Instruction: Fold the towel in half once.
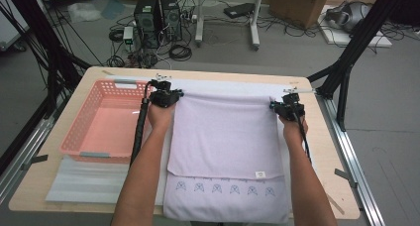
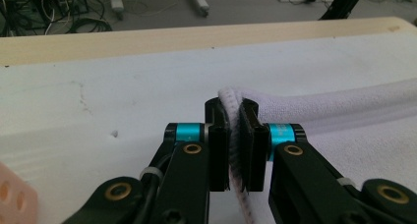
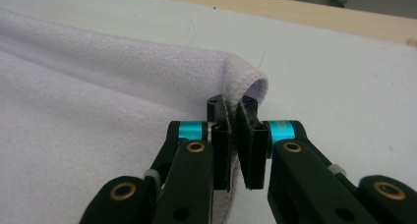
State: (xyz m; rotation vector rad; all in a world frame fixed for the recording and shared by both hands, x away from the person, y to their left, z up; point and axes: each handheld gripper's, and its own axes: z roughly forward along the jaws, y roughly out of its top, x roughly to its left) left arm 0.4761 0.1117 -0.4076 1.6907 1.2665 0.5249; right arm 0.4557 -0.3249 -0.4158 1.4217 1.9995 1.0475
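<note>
Fingers [image 2: 219,145] of the left gripper [image 1: 164,97] and right gripper [image 1: 287,107] are clamped on the lavender towel's [image 1: 225,137] two corners, so its edge stays taut. Pinned like that, the towel lies doubled near the table's [image 1: 317,137] front edge, beside the pink basket [image 1: 81,132].

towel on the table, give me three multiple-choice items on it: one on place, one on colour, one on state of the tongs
1. Where does the pink basket stand relative to the towel?
A. at its left
B. at its right
C. on top of it

2. What colour is the towel?
A. dark green
B. pale lilac
C. bright red

3. How do the left tongs and right tongs stand?
A. both wide open above the towel
B. one shut, one open
C. each shut on a towel corner

Answers: 1 A, the high view shows the basket left of it; 2 B, the cloth is pale lilac; 3 C, both gripper views show cloth pinched between the jaws.
</note>
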